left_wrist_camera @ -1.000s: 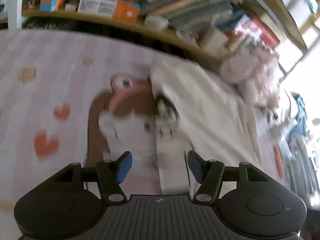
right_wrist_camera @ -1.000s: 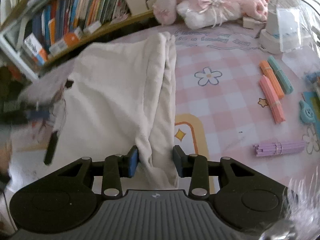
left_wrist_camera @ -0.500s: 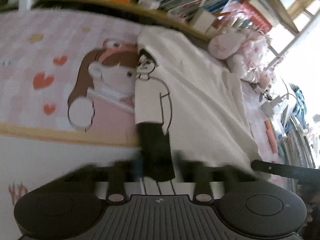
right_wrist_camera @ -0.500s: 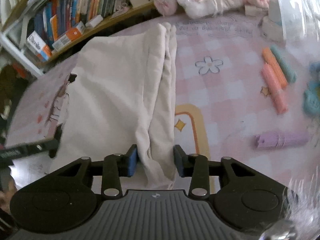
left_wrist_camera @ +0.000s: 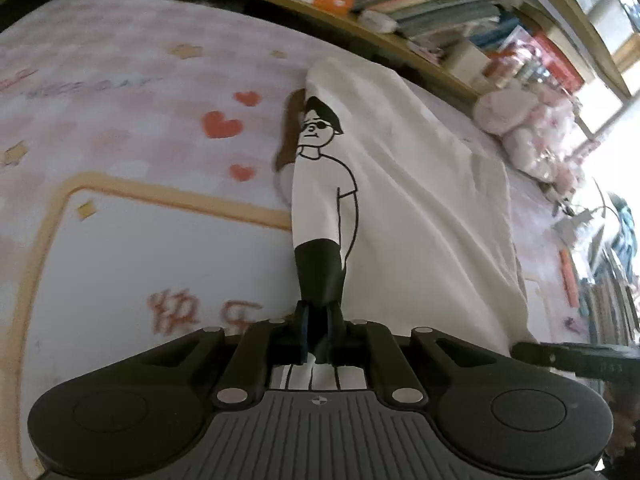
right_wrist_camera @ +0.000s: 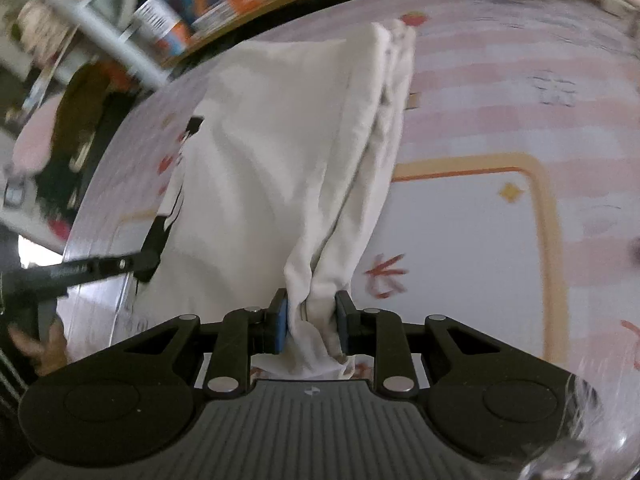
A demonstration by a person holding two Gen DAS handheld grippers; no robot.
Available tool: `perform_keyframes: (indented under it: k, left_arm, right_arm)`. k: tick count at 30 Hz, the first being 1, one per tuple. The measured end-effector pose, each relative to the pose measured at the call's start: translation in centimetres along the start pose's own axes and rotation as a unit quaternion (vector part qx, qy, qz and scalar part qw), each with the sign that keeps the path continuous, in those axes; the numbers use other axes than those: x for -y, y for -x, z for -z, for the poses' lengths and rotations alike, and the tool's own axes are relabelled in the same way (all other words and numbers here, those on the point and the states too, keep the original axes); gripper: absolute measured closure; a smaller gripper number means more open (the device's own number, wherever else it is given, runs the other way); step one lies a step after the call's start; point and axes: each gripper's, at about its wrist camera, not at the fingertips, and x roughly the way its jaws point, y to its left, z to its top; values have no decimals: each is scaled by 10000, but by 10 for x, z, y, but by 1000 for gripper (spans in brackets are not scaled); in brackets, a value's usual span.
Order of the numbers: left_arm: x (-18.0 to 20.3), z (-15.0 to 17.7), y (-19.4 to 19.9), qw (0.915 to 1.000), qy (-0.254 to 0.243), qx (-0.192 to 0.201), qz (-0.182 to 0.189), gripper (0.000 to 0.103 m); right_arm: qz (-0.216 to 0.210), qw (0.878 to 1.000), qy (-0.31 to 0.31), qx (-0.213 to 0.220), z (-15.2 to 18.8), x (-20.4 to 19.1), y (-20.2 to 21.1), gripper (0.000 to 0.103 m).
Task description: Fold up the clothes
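Observation:
A white T-shirt [left_wrist_camera: 420, 200] with a black line drawing of a man in sunglasses lies stretched over a pink patterned mat [left_wrist_camera: 120, 120]. My left gripper [left_wrist_camera: 318, 334] is shut on the shirt's near left edge, at the printed black trousers. In the right wrist view the same T-shirt [right_wrist_camera: 280, 140] runs away from me, bunched into folds at the near right corner. My right gripper [right_wrist_camera: 310, 326] is shut on that bunched corner. The left gripper's finger [right_wrist_camera: 120, 264] shows at the shirt's left edge.
A wooden shelf of books [left_wrist_camera: 400, 8] runs along the far side of the mat. Pink plush toys [left_wrist_camera: 528, 128] sit at the far right. Orange sticks [left_wrist_camera: 568, 276] lie at the right. The mat [right_wrist_camera: 500, 240] extends right of the shirt.
My left gripper has come down to the shirt's near edge and shut on it; it was open. Both grippers have pulled the shirt toward me. The right stays shut on its corner.

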Motion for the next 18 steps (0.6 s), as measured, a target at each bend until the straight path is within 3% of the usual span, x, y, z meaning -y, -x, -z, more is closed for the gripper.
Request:
perform_keyframes:
  k: [9, 13, 18]
  left_arm:
    - [8, 5, 1, 9995, -234, 128, -179, 94]
    - [7, 2, 7, 9989, -362, 107, -271, 85]
    - [13, -4, 28, 9942, -697, 591, -571, 79]
  right_arm:
    - [126, 9998, 132, 12, -1, -4, 2, 81]
    - [120, 9998, 156, 17, -5, -4, 6, 74]
    - [61, 9993, 34, 373, -20, 6, 24, 72]
